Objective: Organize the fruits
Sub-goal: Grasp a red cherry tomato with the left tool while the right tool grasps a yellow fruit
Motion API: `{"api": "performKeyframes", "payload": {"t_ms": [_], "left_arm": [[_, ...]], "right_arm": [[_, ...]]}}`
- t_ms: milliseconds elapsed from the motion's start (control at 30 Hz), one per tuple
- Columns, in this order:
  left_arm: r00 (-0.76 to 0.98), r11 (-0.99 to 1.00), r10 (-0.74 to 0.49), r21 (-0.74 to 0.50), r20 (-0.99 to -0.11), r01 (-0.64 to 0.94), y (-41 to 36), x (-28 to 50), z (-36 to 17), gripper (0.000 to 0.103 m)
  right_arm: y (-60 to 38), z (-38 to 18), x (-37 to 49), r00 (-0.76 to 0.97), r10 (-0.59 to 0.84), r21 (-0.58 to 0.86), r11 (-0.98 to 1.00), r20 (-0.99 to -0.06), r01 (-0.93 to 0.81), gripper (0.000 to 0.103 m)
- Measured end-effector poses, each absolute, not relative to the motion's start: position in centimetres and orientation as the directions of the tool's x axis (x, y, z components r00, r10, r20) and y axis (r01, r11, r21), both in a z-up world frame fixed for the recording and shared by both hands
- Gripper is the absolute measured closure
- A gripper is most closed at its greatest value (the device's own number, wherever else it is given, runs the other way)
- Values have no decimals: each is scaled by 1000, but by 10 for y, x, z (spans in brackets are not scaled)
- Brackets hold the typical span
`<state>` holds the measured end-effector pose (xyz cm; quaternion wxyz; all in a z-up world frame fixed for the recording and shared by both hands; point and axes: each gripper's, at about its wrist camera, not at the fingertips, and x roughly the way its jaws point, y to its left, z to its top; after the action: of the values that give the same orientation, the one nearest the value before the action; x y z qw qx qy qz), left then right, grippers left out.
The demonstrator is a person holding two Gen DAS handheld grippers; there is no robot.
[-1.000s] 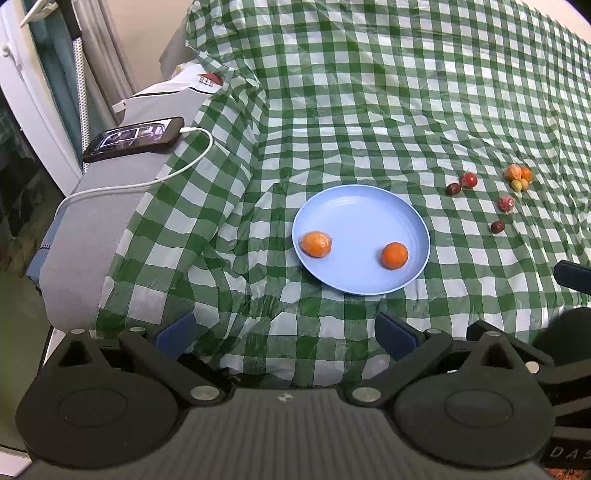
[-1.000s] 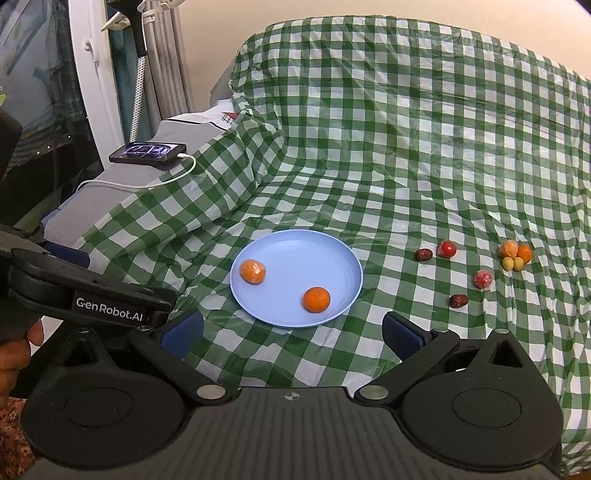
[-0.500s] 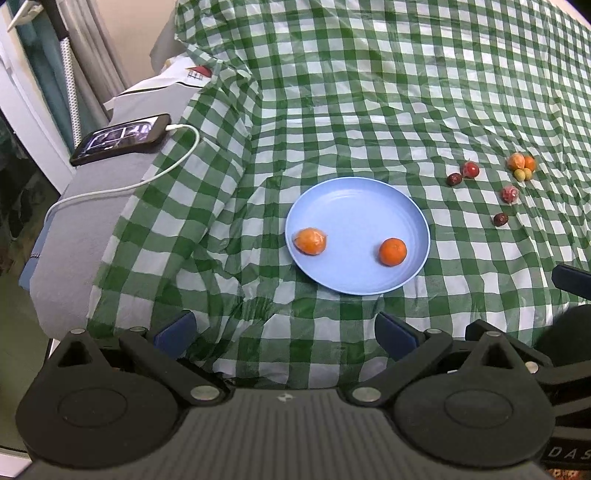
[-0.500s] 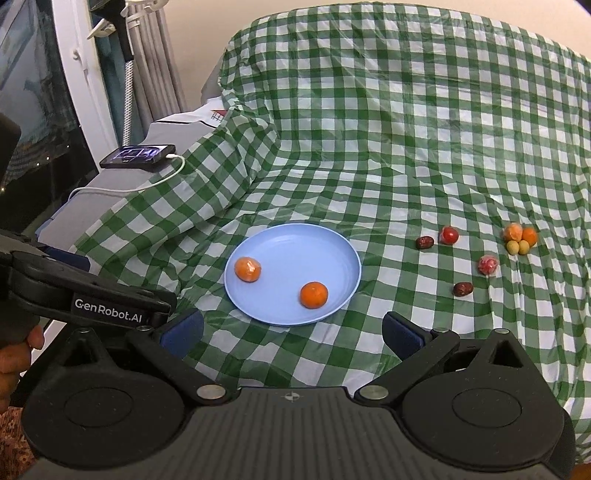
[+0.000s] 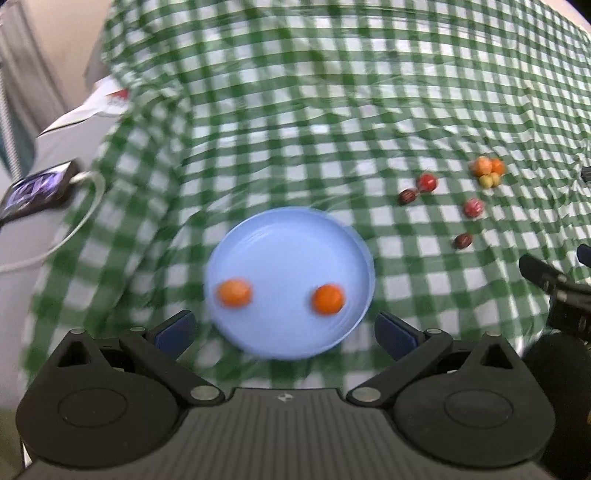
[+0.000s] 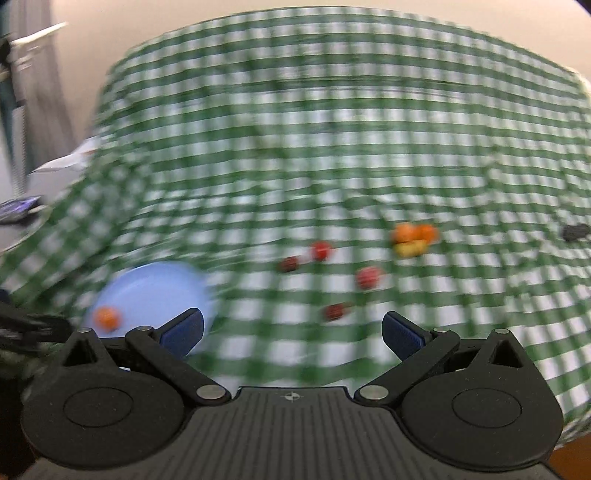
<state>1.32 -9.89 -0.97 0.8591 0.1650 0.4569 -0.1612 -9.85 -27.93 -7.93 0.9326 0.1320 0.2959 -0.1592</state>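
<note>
Setting: domestic room, likely a bedroom or living area. Evidence: green-and-white checked cloth (image 5: pixel 332 110) draped over a soft, raised surface ahead of the tongs; phone (image 5: pixel 35 188) on a charging cable (image 5: pixel 79 221), far left; grey curtain (image 5: pixel 33 74) hanging at upper left; plain cream wall (image 6: pixel 258 14) behind.

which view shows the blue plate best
The left wrist view: the blue plate sits whole and central, with both orange fruits on it, only mildly blurred. In the right wrist view it is heavily smeared at lower left, partly hidden behind a gripper finger, one fruit showing.
</note>
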Motion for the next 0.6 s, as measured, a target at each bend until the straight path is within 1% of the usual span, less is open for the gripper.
{"api": "performKeyframes", "payload": {"t_ms": [33, 100, 200, 267, 333, 367, 467, 600], "left_arm": [[525, 890, -138, 128, -840, 438, -108, 19, -11, 0], [519, 881, -161, 114, -839, 458, -129, 34, -15, 0], [514, 864, -191, 106, -836, 492, -165, 58, -24, 0], [517, 848, -207, 112, -831, 519, -190, 76, -32, 0], [514, 828, -224, 117, -828, 549, -215, 93, -41, 0], [509, 814, -240, 114, -826, 569, -228, 101, -46, 0], [489, 775, -278, 108, -827, 622, -267, 127, -66, 0], [446, 729, -294, 104, -845, 677, -309, 158, -98, 0]], "right_arm": [[-293, -84, -95, 767, -242, 147, 905, -594, 398, 1], [-319, -93, -86, 756, -268, 144, 892, -597, 429, 6], [-358, -109, -66, 738, -313, 151, 860, -598, 487, 17], [-383, -123, -49, 726, -332, 154, 844, -603, 514, 33], [-405, -137, -31, 718, -324, 173, 834, -616, 524, 43], [-414, -144, -21, 717, -314, 183, 832, -622, 524, 46], [-437, -168, 9, 701, -301, 189, 827, -647, 529, 47], [-455, -198, 47, 676, -262, 215, 816, -689, 536, 52]]}}
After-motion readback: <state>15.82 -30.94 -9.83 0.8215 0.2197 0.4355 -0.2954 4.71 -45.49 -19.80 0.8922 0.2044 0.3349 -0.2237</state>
